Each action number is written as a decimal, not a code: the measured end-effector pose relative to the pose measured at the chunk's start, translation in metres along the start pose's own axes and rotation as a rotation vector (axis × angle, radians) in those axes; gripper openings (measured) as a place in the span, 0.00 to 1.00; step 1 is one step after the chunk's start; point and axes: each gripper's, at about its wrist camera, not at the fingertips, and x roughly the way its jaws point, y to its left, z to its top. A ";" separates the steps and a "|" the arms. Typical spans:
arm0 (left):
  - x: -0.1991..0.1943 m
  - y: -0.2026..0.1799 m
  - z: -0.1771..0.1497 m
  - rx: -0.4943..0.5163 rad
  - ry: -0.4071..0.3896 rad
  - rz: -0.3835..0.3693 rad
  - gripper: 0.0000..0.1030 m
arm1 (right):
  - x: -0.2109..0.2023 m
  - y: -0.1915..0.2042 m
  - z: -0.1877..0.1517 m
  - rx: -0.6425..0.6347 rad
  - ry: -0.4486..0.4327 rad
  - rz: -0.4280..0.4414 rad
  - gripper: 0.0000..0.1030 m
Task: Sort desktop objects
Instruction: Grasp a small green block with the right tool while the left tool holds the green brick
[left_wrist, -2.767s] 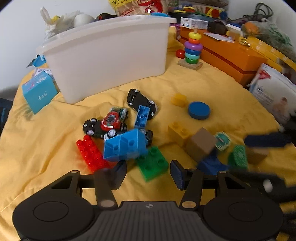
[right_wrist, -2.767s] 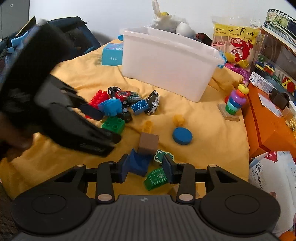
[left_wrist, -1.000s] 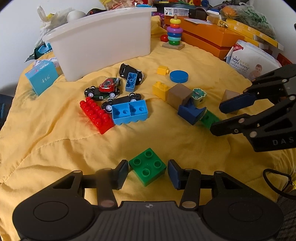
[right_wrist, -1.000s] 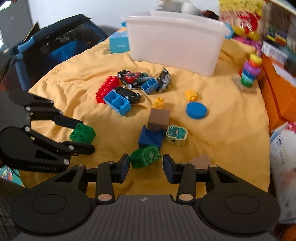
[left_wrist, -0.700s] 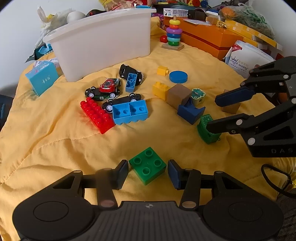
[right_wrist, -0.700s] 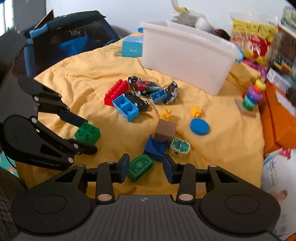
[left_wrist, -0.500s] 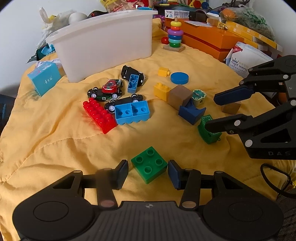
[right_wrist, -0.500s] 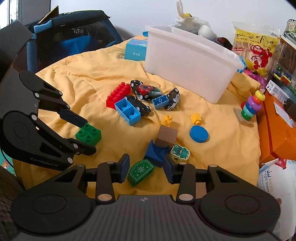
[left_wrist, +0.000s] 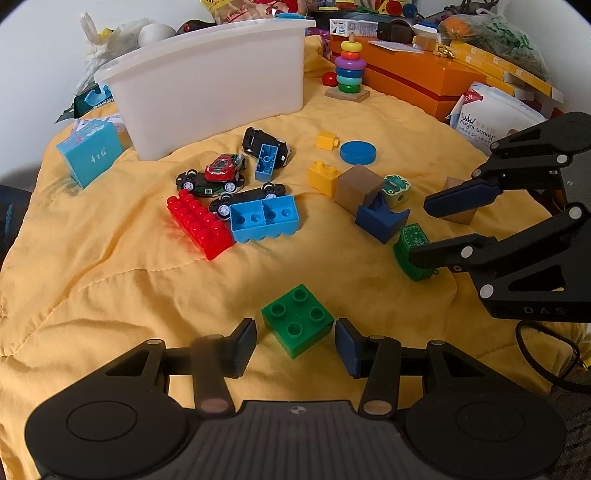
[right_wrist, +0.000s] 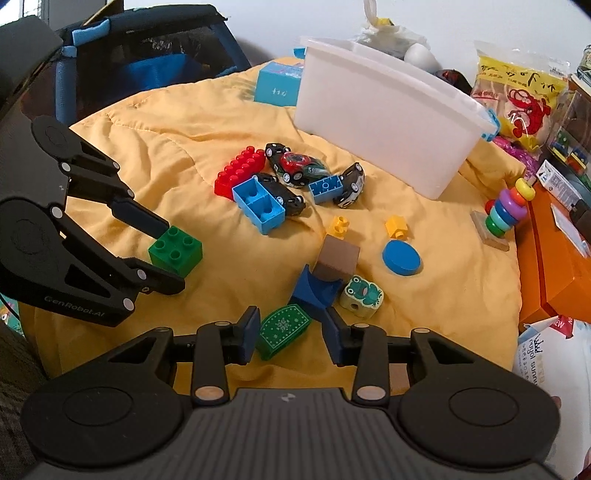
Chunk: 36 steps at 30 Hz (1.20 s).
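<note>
You have most of the sort ahead of you, judging by how much lies loose on the yellow quilt (left_wrist: 110, 288). The white bin (left_wrist: 210, 81) stands at the far side; its inside is hidden from both cameras, so you cannot tell what it holds. In front of it lie the cars (left_wrist: 221, 173), the red brick (left_wrist: 199, 223) touching the blue brick (left_wrist: 264, 218), then the brown cube (left_wrist: 356, 186), navy arch (left_wrist: 380, 218) and blue disc (left_wrist: 357, 152), with two small yellow bricks (left_wrist: 323, 175) and a frog block (left_wrist: 397, 186) among them. Your left gripper (left_wrist: 295, 341) is spread, the green brick (left_wrist: 297, 319) between its fingers, on the quilt, not yet pinched. Your right gripper (right_wrist: 290, 334) is likewise spread around the green patterned block (right_wrist: 282, 328), unclamped. Both look ready to close on.
</note>
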 end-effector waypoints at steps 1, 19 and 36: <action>0.000 0.001 0.000 -0.003 -0.001 0.000 0.50 | -0.001 0.001 0.001 0.005 -0.009 0.007 0.39; 0.005 0.001 0.002 0.002 0.005 -0.004 0.50 | 0.012 -0.007 0.000 0.158 0.126 0.158 0.19; 0.004 0.000 0.002 0.007 -0.003 -0.001 0.44 | -0.001 -0.015 -0.005 0.069 0.044 -0.059 0.28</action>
